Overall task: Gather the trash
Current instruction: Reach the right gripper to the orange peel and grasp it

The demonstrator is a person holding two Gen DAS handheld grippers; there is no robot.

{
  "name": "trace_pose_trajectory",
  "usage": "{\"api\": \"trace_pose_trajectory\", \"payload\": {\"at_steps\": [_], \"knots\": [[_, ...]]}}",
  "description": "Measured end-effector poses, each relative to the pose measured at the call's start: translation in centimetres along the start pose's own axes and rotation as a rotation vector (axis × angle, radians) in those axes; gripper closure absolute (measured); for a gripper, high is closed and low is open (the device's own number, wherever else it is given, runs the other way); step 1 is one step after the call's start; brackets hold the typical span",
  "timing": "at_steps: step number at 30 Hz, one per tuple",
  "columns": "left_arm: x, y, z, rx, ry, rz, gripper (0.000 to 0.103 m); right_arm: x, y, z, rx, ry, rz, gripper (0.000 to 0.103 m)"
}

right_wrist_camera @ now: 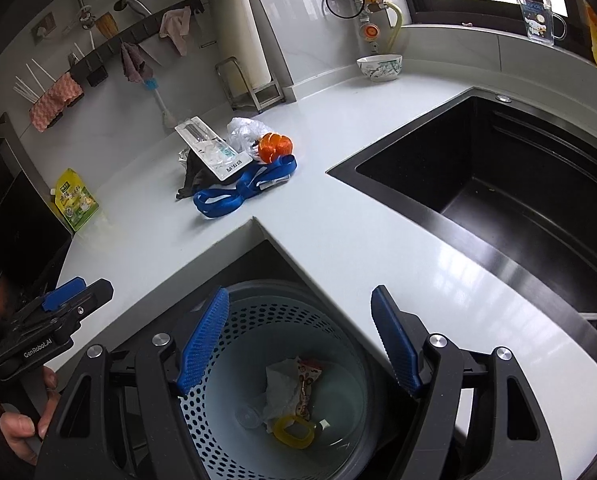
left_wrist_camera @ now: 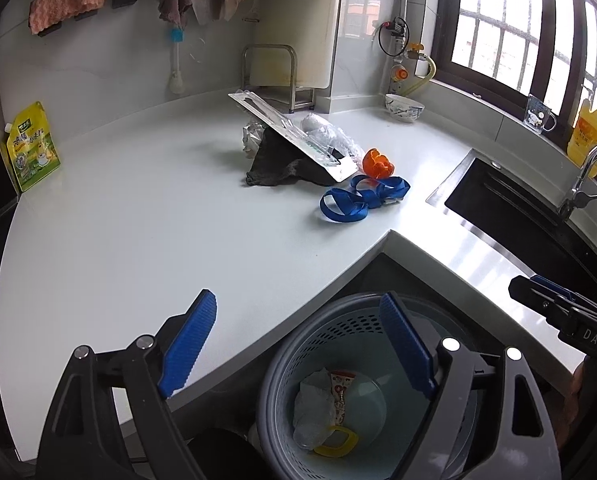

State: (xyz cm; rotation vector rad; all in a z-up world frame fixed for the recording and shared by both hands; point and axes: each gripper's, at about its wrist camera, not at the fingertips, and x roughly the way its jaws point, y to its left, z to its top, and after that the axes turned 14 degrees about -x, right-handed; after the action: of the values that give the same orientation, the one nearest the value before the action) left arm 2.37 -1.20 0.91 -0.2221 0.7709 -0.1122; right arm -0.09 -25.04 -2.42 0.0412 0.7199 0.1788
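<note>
**Both claws empty over the bin, next piece waits at the desk corner**

Nearest, the left claw and the right claw hang above the perforated plastic bin, jaws spread wide with nothing between the ribbed blue pads. In the bin lie crumpled white paper, a printed wrapper and a yellow plastic ring.

The step in hand looks like reaching back for more. Best to go for the closest, loosest item first: the blue lanyard, a limp flat ribbon that should be pinched where loops overlap so it does not trail. Beyond it, touching, sit orange peel, curled and soft, then a stiff clear blister pack leaning on a dark crumpled cloth, with crinkly clear film behind. The white desk is smooth and glossy, so flat pieces may slide
</note>
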Motion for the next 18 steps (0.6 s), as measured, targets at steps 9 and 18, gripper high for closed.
{"api": "trace_pose_trajectory", "payload": {"at_steps": [9, 18], "knots": [[3.9, -2.1, 2.5, -0.081, -0.017, 0.056, 0.020, 5.6, -2.7, 7.1, -0.098, 0.002, 0.001, 0.033], [7.1, -3.5, 4.1, -0.173, -0.060, 0.122, 0.020, 11.9, -2.5, 12.5, -0.199, 0.049, 0.106, 0.033]]}}
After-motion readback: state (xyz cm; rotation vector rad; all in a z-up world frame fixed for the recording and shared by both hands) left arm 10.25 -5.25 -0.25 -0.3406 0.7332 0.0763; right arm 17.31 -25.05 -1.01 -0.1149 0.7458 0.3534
